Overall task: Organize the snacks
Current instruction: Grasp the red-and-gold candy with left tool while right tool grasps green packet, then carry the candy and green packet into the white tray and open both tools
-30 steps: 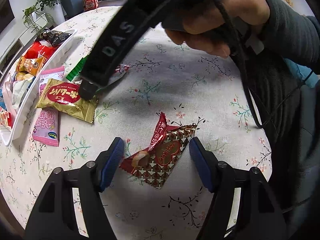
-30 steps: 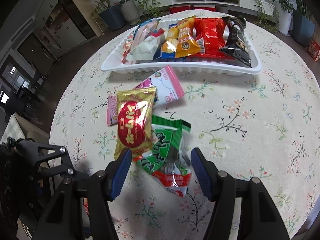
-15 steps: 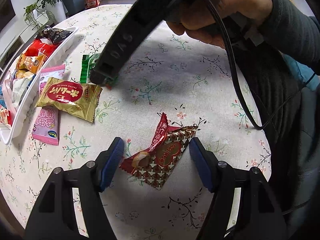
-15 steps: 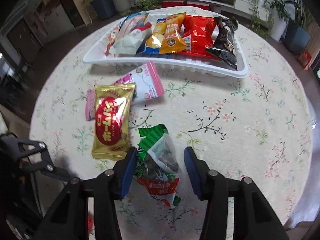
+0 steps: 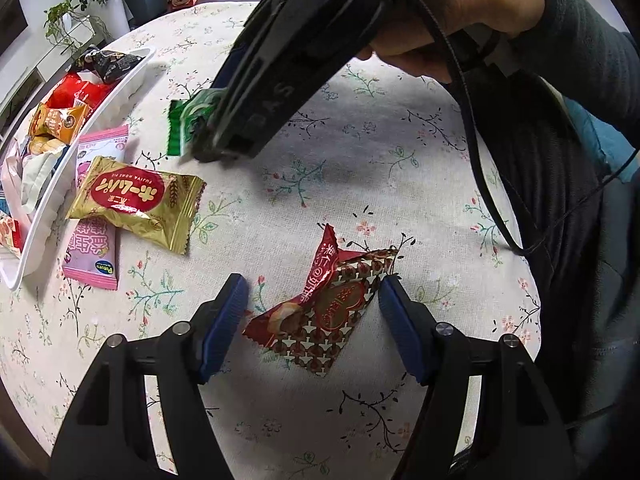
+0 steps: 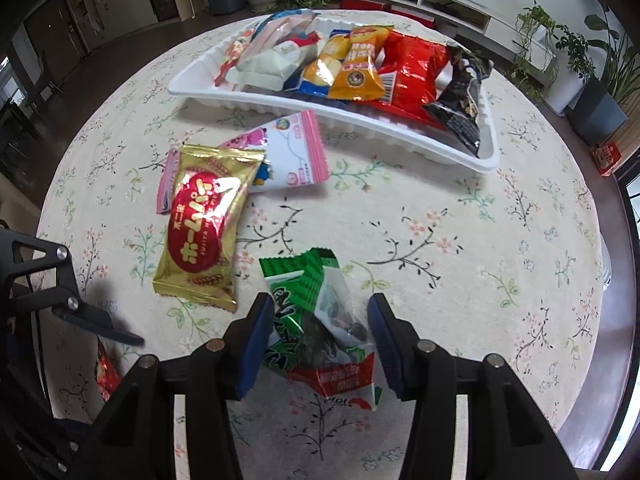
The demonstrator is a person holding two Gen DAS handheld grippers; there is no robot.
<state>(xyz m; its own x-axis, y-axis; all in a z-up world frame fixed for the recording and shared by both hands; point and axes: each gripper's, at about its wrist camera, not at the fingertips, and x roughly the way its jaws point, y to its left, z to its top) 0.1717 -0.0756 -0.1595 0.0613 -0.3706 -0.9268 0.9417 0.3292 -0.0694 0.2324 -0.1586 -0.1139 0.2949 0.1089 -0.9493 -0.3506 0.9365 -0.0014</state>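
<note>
My right gripper point(image 6: 321, 322) is shut on a green snack packet point(image 6: 316, 320) and holds it above the table; the packet also shows in the left wrist view point(image 5: 188, 124), held off the cloth. My left gripper point(image 5: 312, 300) is open, its jaws on either side of a red and brown patterned snack packet point(image 5: 320, 312) that lies on the table. A gold packet with a red oval point(image 6: 204, 224) and a pink packet point(image 6: 288, 156) lie in front of the white tray point(image 6: 332, 112), which holds several snacks.
The round table has a floral cloth point(image 6: 460, 240). The person's right hand and arm point(image 5: 480, 20) reach across the left wrist view. Potted plants point(image 6: 600, 80) and a low cabinet stand beyond the table's far edge.
My right gripper has closed on the green packet and lifted it off the table, moving toward the tray. My left gripper has stayed still around the red packet.
</note>
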